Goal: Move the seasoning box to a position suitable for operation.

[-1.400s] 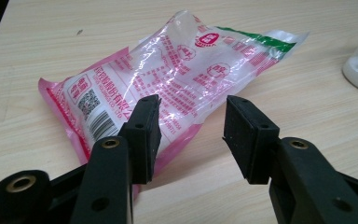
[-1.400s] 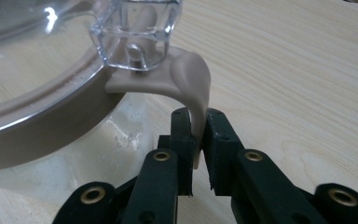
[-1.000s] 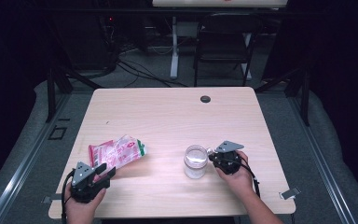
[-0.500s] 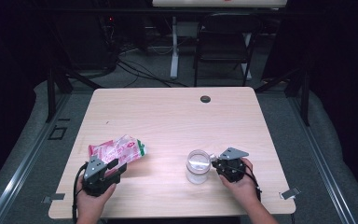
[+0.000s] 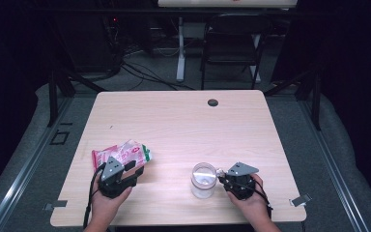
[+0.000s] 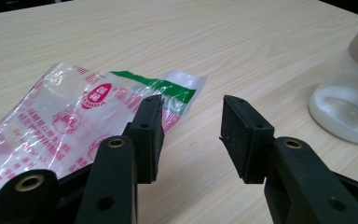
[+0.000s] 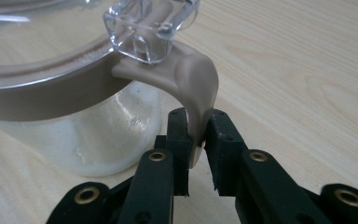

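Observation:
A clear glass jar [image 5: 204,180] with white powder at its bottom and a beige rim band stands near the table's front edge, also the jar [image 6: 349,107] and the jar [image 7: 74,121]. Its beige clasp tab [image 7: 193,84] hangs between the jaws of my right gripper [image 7: 196,135], which have just been opening a little but still pinch the tab; my right gripper [image 5: 221,177] sits right of the jar. A red, white and green plastic bag [image 5: 121,153] lies flat at front left. My left gripper [image 6: 191,126] is open and holds nothing, one jaw over the bag's [image 6: 70,116] corner.
The light wood table [image 5: 183,125] has a black grommet [image 5: 213,102] at its far middle. A dark chair [image 5: 232,43] and cables stand on the floor beyond the far edge. The person's hands come in over the front edge.
My left gripper has moved right and forward up to the bag's near corner. The right gripper and the jar have shifted toward the table's front edge.

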A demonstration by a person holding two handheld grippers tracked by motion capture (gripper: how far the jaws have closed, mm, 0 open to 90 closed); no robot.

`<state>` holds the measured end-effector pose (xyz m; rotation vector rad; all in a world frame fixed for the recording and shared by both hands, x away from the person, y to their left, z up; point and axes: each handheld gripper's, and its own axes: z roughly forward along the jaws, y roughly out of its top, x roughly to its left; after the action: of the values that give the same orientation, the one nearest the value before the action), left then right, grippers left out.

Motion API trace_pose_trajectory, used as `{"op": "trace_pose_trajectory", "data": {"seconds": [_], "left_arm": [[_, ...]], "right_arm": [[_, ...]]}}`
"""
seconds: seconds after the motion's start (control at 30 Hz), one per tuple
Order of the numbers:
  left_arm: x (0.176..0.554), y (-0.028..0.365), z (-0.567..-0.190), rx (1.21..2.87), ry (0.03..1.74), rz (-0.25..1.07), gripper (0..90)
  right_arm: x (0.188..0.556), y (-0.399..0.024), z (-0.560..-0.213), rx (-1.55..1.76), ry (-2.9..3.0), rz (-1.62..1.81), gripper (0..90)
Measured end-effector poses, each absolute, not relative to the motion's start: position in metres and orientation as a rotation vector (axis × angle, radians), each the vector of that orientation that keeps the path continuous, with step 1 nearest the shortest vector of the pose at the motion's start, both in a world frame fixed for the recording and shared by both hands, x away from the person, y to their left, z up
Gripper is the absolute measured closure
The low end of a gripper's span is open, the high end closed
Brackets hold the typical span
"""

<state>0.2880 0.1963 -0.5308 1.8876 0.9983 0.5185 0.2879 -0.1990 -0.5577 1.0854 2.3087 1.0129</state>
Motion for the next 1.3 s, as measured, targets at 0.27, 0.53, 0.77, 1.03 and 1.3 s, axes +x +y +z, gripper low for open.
{"op": "trace_pose_trajectory", "data": {"seconds": [0.27,0.53,0.77,1.03,1.3], "left_arm": [[0.291,0.188,-0.530,1.893,0.971,0.497,58.8],[0.292,0.184,-0.529,1.877,0.969,0.523,60.2],[0.294,0.176,-0.525,1.876,0.961,0.470,61.4],[0.296,0.158,-0.513,1.866,0.966,0.417,66.4],[0.307,0.124,-0.496,1.867,0.907,0.374,70.1]], "right_arm": [[0.279,-0.196,-0.558,1.060,2.326,1.030,78.0],[0.273,-0.204,-0.552,1.104,2.316,1.110,73.0],[0.256,-0.209,-0.538,1.061,2.283,1.130,68.8],[0.250,-0.217,-0.522,1.118,2.216,1.182,67.5],[0.261,-0.216,-0.497,1.153,2.161,1.200,64.8]]}}
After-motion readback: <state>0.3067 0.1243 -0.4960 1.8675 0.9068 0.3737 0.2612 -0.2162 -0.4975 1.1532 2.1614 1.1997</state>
